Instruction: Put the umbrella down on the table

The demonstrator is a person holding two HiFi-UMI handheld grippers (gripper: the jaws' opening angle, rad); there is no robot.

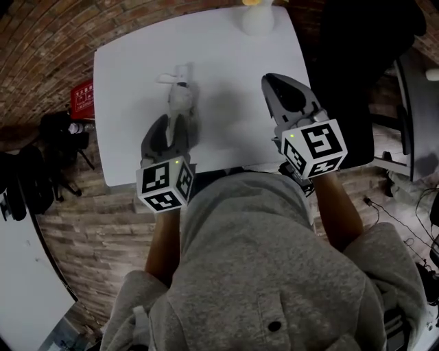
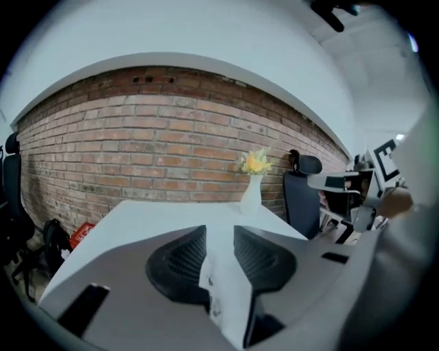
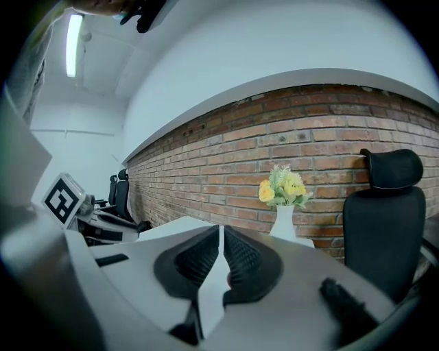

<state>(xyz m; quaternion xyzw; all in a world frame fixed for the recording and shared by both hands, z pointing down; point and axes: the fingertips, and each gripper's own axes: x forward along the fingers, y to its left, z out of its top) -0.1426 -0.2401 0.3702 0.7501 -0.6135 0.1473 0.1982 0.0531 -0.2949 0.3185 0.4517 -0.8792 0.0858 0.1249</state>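
Observation:
A folded grey umbrella (image 1: 181, 96) with a pale strap end lies lengthwise on the white table (image 1: 137, 75), left of the middle. My left gripper (image 1: 171, 123) hovers over its near end, seen from above. In the left gripper view the left gripper (image 2: 219, 241) has a clear gap between its ribbed black pads (image 2: 180, 264), and only the table top shows through it. The umbrella is not visible in either gripper view. My right gripper (image 1: 276, 81) hangs over the table's right half, and in the right gripper view the right gripper (image 3: 221, 241) has its pads almost together with nothing between them.
A white vase of yellow flowers (image 1: 258, 17) (image 2: 252, 184) (image 3: 284, 200) stands at the table's far edge. A black office chair (image 1: 357, 75) (image 3: 384, 206) sits right of the table. A brick wall (image 2: 158, 158) is behind. A red box (image 1: 82, 96) and dark gear (image 1: 58, 130) lie on the floor at left.

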